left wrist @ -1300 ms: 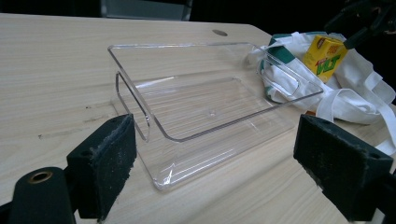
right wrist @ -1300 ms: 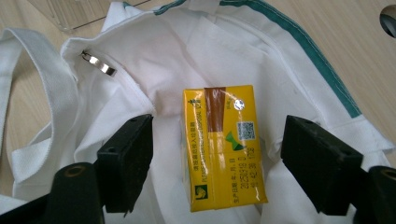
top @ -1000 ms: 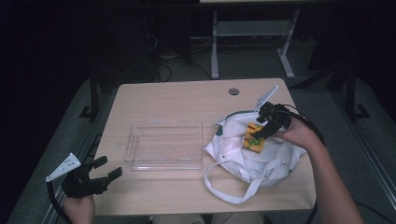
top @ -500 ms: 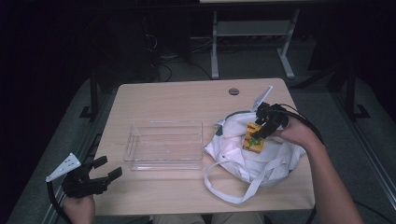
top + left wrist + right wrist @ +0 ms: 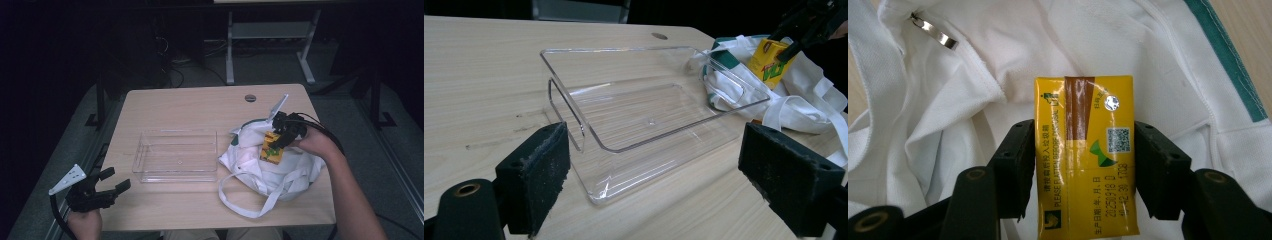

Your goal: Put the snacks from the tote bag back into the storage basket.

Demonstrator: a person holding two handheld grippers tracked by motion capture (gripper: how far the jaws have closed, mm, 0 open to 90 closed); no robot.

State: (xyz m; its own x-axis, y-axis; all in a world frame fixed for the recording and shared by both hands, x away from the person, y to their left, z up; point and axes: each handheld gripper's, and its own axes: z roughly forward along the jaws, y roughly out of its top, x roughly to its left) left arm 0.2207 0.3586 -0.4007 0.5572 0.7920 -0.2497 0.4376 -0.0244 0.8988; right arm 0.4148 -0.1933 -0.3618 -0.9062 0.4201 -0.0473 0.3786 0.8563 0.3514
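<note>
Both right gripper (image 5: pixel 1083 165) jaws clamp the yellow carton (image 5: pixel 1085 155)

Black two-jaw left gripper (image 5: pixel 111 186), grey three-cornered plate (image 5: pixel 67 180) at ten o'clock; black right gripper (image 5: pixel 278 142), trailing black cable (image 5: pixel 320 128).

The yellow drink carton (image 5: pixel 1084 155) reads "PLEASE DISPOSE PROPERLY" and "20250918", beside a QR code; green letters "VLT" mark its side in the left gripper view.

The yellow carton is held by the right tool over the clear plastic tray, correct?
Not quite. The right tool does hold the yellow carton, but over the white bag, not the clear plastic tray, which lies beside the bag. The high view shows it.
</note>
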